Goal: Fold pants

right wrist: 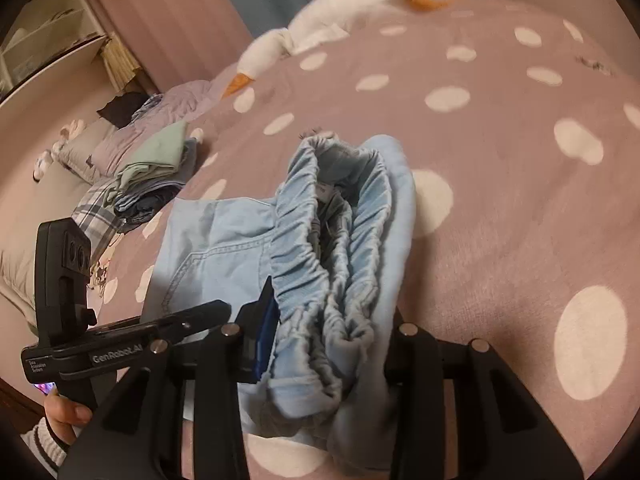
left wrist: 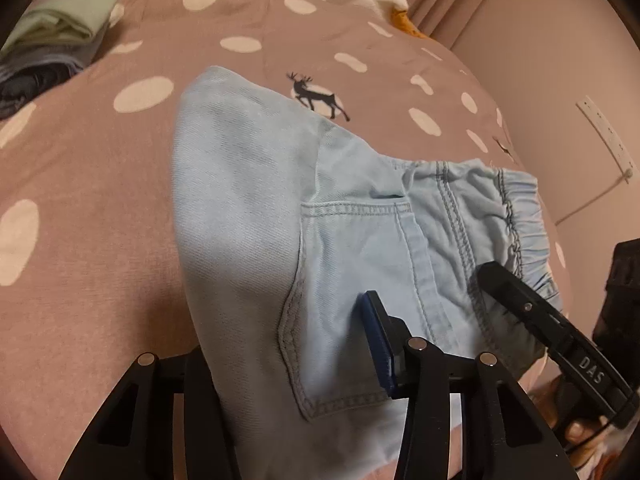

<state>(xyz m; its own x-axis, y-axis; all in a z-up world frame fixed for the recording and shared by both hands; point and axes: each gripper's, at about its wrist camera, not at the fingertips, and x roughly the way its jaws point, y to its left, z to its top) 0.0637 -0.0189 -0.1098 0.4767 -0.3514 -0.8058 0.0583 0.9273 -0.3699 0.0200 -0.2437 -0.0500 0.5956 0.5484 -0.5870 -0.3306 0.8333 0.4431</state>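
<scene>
Light: dim, warm, pinkish indoor cast.
Shadows: soft, dark beside the pants point(left wrist: 248, 208) near the lower frame.
Blur: plush goose point(right wrist: 320, 28) smeared; far background soft.
Edges: strong fisheye bending, black vignette corners.

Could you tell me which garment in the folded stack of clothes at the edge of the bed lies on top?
The pale green garment tops the stack; the dark blue and plaid pieces lie beneath it.
</scene>
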